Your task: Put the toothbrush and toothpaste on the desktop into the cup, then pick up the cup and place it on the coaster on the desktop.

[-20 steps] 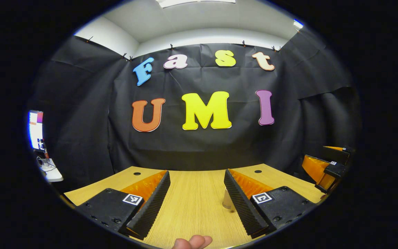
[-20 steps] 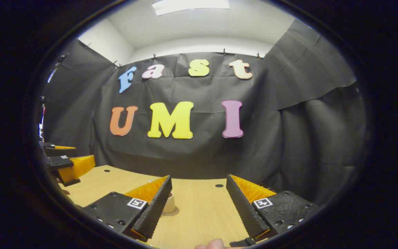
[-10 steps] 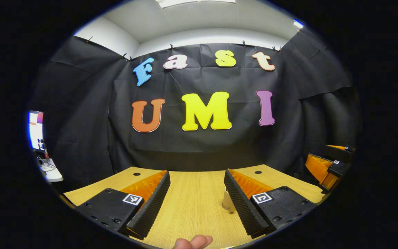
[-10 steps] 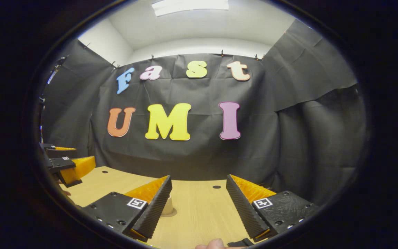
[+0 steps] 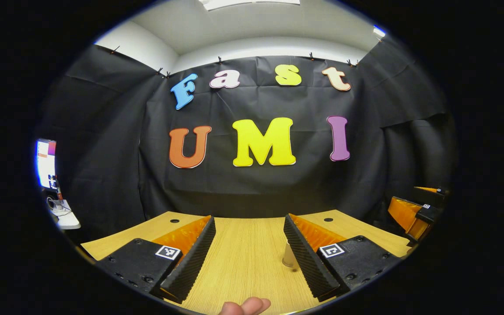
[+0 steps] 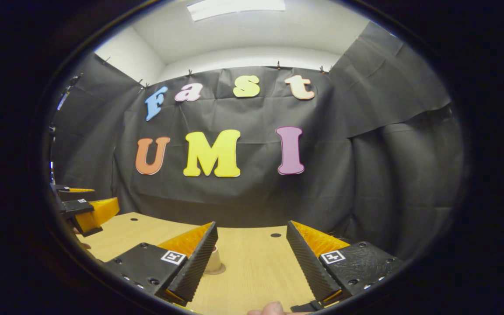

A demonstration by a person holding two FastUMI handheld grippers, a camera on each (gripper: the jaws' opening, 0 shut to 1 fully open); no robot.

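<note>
Wooden desktop point(image 5: 243, 258) under black-draped walls; left gripper point(image 5: 247, 258) and right gripper point(image 6: 250, 262) gape wide, holding nothing

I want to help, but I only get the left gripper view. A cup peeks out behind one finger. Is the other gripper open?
Observer: Yes. In the right gripper view the right gripper is wide open, with bare desktop in the gap.
Operator: Can it see the cup too?
Observer: Yes. The cup is half hidden behind its left-hand finger, and a flat round disc lies under the cup, maybe the coaster.
Operator: Is my gripper in there?
Observer: Yes. The left gripper is at that view's left edge.
</note>
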